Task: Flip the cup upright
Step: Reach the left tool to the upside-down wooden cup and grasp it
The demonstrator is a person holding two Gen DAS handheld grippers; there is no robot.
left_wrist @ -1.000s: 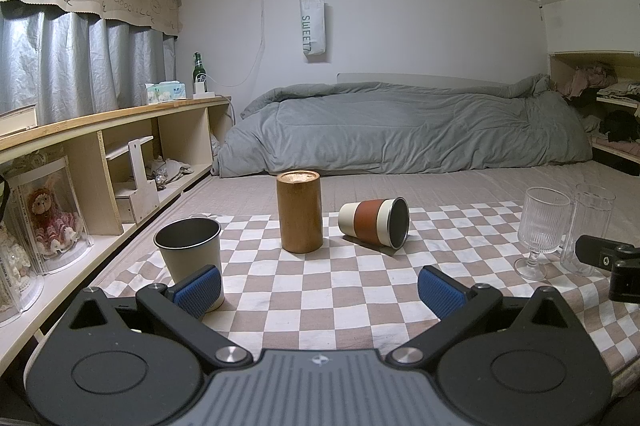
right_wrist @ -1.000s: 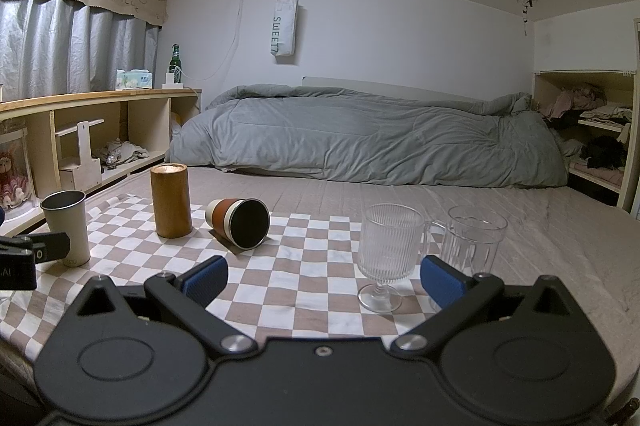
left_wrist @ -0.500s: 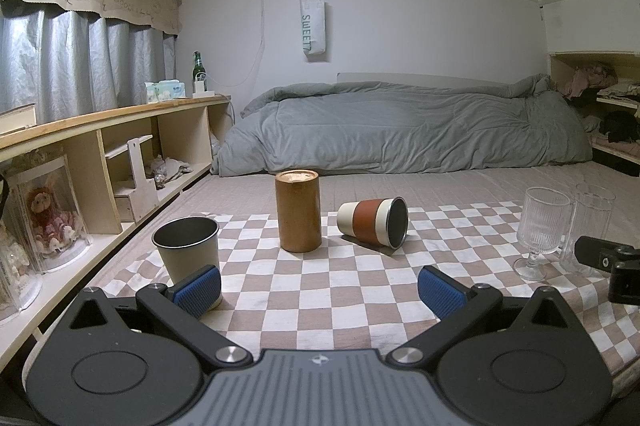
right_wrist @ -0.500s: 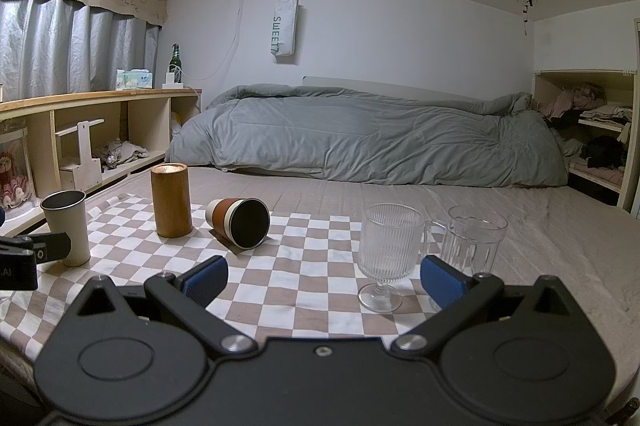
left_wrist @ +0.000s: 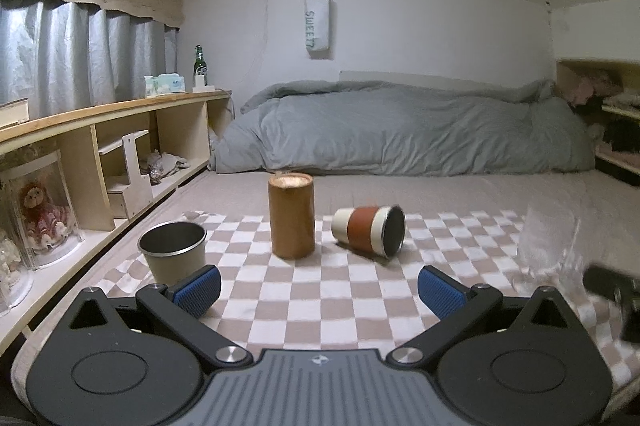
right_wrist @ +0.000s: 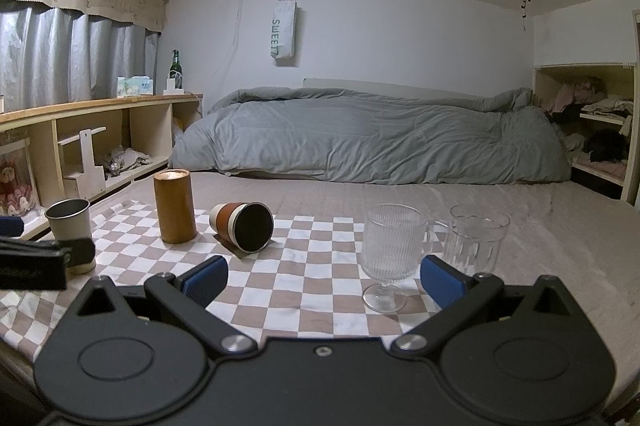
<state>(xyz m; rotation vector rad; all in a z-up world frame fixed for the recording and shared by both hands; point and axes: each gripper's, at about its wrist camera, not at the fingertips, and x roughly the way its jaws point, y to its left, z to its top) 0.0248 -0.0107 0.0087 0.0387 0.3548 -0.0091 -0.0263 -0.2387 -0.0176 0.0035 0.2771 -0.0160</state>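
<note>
On the checkered cloth point(left_wrist: 320, 302) the cup point(left_wrist: 370, 232) lies sideways beside a wooden canister point(left_wrist: 291, 216). Both the left gripper point(left_wrist: 318, 290) and right gripper point(right_wrist: 324, 276) are spread wide, empty. A careless reach could probably roll it into the glasses point(right_wrist: 394, 246).

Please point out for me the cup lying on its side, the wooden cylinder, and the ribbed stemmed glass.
tipped cup point(left_wrist: 362, 233): left wrist view, on its brown band.
wooden cylinder point(left_wrist: 292, 222): left wrist view, middle of its side.
ribbed stemmed glass point(right_wrist: 390, 246): right wrist view, on its bowl.
</note>
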